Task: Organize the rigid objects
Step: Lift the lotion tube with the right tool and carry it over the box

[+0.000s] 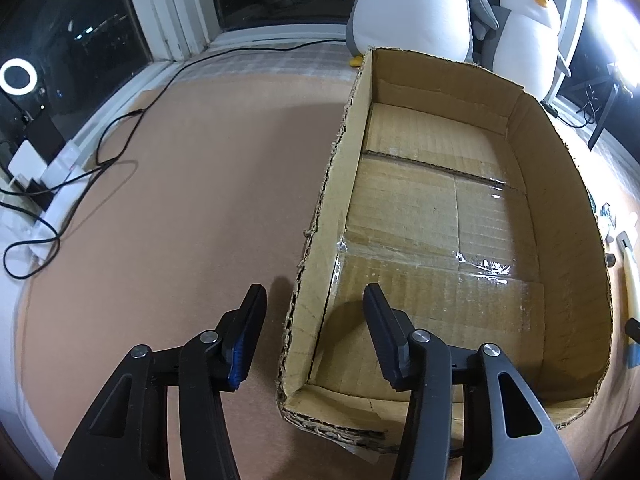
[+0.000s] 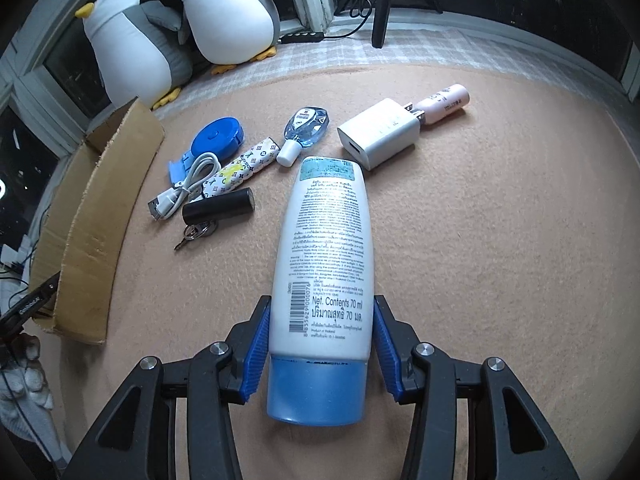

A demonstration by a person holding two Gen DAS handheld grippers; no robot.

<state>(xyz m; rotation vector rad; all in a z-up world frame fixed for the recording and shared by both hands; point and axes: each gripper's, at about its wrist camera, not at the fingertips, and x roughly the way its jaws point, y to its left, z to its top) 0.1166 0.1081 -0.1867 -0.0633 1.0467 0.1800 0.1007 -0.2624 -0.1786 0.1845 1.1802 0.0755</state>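
An open cardboard box sits on the pinkish cloth, with nothing in it; its side also shows in the right wrist view. My left gripper is open, its fingers astride the box's near left wall. My right gripper is shut on a white lotion bottle with a blue cap, lying flat on the cloth. Beyond it lie a white charger, a pink tube, a small blue-liquid bottle, a patterned tube, a blue tape measure, a white cable and a black cylinder with keys.
Two plush penguins stand by the window behind the box. Black cables and a power strip lie at the left edge. A black stand leg rises at the back.
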